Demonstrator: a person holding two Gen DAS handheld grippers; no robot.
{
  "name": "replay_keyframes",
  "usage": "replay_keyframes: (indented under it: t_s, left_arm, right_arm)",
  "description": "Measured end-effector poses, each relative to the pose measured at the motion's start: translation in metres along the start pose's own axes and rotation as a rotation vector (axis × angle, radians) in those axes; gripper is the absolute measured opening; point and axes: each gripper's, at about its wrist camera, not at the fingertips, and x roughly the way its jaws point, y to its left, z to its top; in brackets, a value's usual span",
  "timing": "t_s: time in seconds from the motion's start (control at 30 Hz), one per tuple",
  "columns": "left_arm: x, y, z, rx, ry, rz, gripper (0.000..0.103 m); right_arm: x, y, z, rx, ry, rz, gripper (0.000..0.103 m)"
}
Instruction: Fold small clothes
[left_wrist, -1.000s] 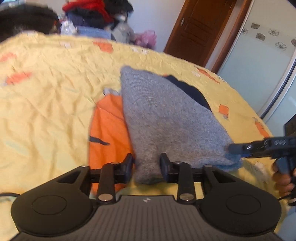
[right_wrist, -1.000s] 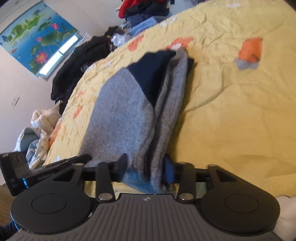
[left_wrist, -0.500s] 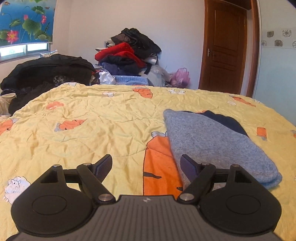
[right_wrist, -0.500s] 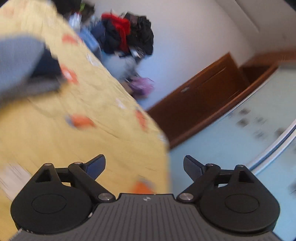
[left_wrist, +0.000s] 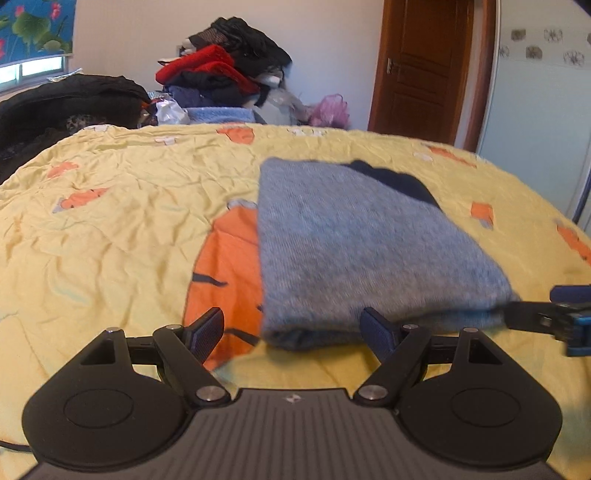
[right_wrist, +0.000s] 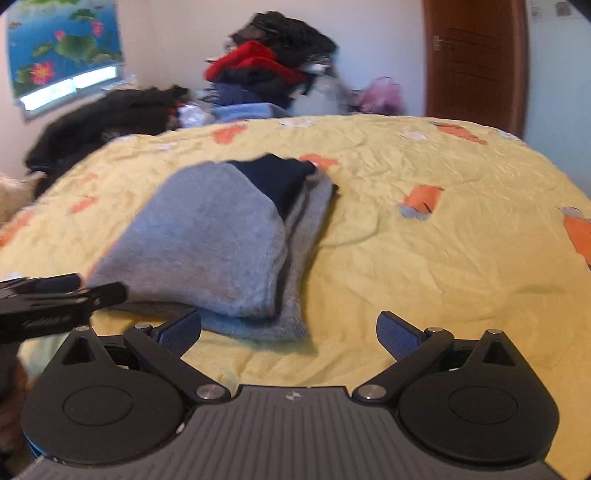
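Observation:
A grey knit garment with a navy part lies folded in layers on the yellow bed cover. It also shows in the right wrist view. My left gripper is open and empty, just in front of the garment's near edge. My right gripper is open and empty, in front of the garment's near right corner. The right gripper's tips show at the right edge of the left wrist view. The left gripper shows at the left of the right wrist view.
A pile of red, black and blue clothes stands behind the bed by the wall. Dark clothing lies at the far left. A brown door is at the back right. The bed edge curves down on the right.
Both grippers let go of the grey garment, opened and drew back. The garment now lies folded on the bed.

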Motion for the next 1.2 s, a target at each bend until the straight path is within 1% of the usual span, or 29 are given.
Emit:
replay_keyframes:
  t_s: [0.07, 0.1, 0.13, 0.17, 0.2, 0.23, 0.27, 0.4, 0.63, 0.77, 0.83, 1.07, 1.2]
  left_arm:
    - [0.005, -0.003, -0.008, 0.015, 0.025, 0.003, 0.081]
    - [0.007, -0.006, -0.012, 0.036, 0.024, 0.014, 0.082]
    - [0.004, -0.01, -0.014, 0.067, 0.01, 0.01, 0.082]
    - [0.002, -0.012, -0.015, 0.082, 0.003, -0.016, 0.083]
    - [0.002, -0.013, -0.016, 0.094, 0.011, -0.028, 0.086]
    - [0.005, -0.016, -0.017, 0.11, 0.028, -0.026, 0.089]
    - [0.005, -0.017, -0.017, 0.116, 0.027, -0.019, 0.089]
    - [0.003, -0.014, -0.019, 0.107, 0.017, -0.026, 0.089]
    - [0.002, -0.014, -0.021, 0.1, 0.008, -0.018, 0.089]
    - [0.002, -0.013, -0.021, 0.092, 0.005, -0.014, 0.089]
    - [0.002, -0.012, -0.021, 0.09, 0.005, -0.015, 0.09]
    - [0.003, -0.011, -0.02, 0.081, 0.007, -0.024, 0.092]
    - [0.003, -0.01, -0.02, 0.073, 0.009, -0.034, 0.097]
  right_arm:
    - [0.01, 0.009, -0.007, 0.007, 0.024, -0.018, 0.102]
    - [0.018, 0.017, -0.012, 0.007, 0.05, -0.022, 0.102]
    - [0.026, 0.023, -0.015, 0.003, 0.085, -0.041, 0.103]
    - [0.026, 0.03, -0.018, -0.042, 0.062, -0.074, 0.103]
    - [0.024, 0.037, -0.023, -0.075, 0.061, -0.084, 0.103]
    - [0.025, 0.041, -0.026, -0.076, 0.054, -0.075, 0.103]
    - [0.025, 0.042, -0.027, -0.067, 0.051, -0.069, 0.103]
    - [0.027, 0.04, -0.027, -0.02, 0.026, -0.078, 0.103]
    - [0.026, 0.042, -0.031, -0.017, 0.004, -0.09, 0.103]
    - [0.029, 0.047, -0.031, -0.032, 0.014, -0.129, 0.103]
    - [0.028, 0.047, -0.031, -0.029, 0.011, -0.132, 0.103]
    - [0.027, 0.047, -0.032, -0.026, 0.007, -0.138, 0.103]
    - [0.027, 0.047, -0.032, -0.027, 0.007, -0.136, 0.103]
